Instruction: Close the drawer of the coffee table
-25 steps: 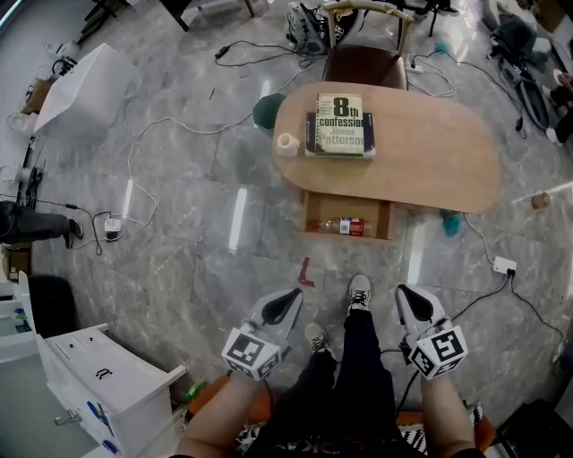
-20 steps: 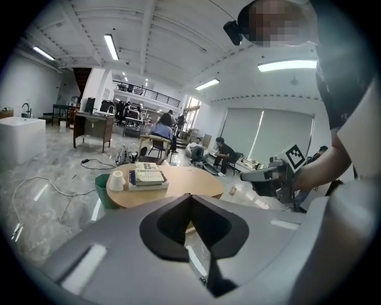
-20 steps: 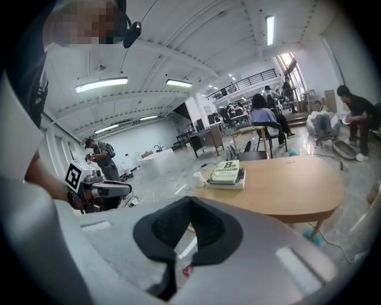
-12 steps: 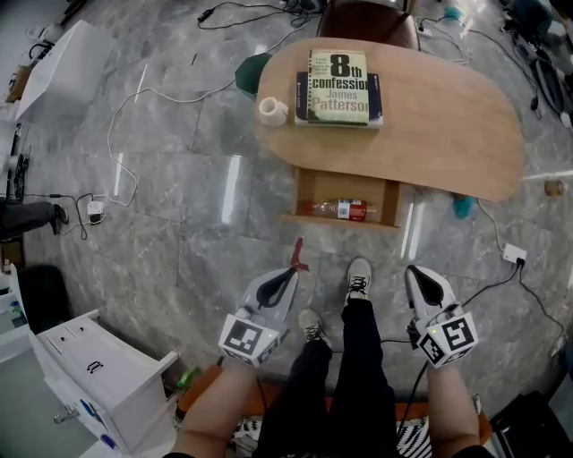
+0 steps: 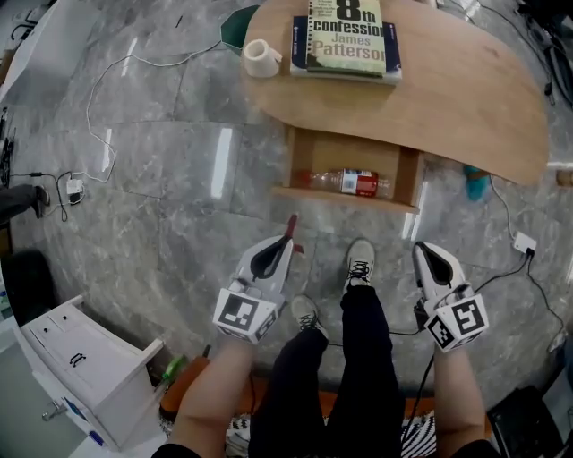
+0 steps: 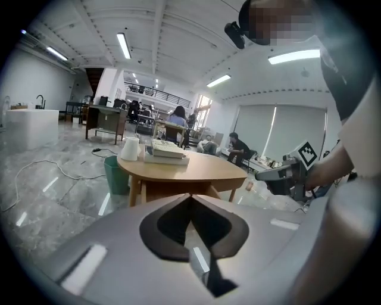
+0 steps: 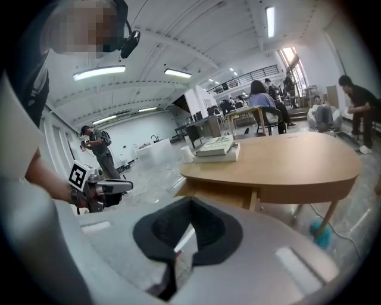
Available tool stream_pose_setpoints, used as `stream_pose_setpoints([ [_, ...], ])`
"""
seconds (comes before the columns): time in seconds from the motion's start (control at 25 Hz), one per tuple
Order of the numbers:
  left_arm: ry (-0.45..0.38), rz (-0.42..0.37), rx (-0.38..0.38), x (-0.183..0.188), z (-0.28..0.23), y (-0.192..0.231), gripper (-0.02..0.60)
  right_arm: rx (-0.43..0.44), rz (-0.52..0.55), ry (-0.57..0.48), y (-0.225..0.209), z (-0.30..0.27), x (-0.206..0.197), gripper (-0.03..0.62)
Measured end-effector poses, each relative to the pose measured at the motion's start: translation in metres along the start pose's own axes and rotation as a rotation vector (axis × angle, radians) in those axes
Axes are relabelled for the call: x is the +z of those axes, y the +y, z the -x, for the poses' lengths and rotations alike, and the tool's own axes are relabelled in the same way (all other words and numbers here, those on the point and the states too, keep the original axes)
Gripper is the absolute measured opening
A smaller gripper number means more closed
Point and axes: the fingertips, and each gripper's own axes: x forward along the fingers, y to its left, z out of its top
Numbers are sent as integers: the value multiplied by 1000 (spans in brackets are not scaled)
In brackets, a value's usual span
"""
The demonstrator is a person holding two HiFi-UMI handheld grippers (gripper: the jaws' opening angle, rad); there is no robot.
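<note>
The oval wooden coffee table (image 5: pixel 466 98) stands ahead of me, with its drawer (image 5: pixel 347 192) pulled out toward me. A plastic bottle (image 5: pixel 349 182) lies inside the drawer. My left gripper (image 5: pixel 285 241) is shut and empty, hanging over the floor short of the drawer's front left. My right gripper (image 5: pixel 423 253) is also shut and empty, below the drawer's right corner. In the left gripper view the closed jaws (image 6: pixel 190 198) point at the table (image 6: pixel 196 170). In the right gripper view the closed jaws (image 7: pixel 190 201) point at the open drawer (image 7: pixel 217 192).
A stack of books (image 5: pixel 345 40) and a white cup (image 5: pixel 261 58) rest on the tabletop. My legs and shoes (image 5: pixel 360 261) stand between the grippers. A white cabinet (image 5: pixel 81 358) is at lower left. Cables (image 5: pixel 107 107), a plug strip (image 5: pixel 524 241) and a green bin (image 5: pixel 240 25) lie around the table.
Both grippers have sunk and edged nearer the drawer. The table and drawer have slid up the head view and look larger. Both jaws stayed shut.
</note>
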Motion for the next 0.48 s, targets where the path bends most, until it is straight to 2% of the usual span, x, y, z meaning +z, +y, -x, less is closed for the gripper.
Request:
stream_pose_setpoints([
  [0.48, -22, -30, 27, -97, -49, 57, -2, -30, 24, -5, -48, -54, -99, 0],
])
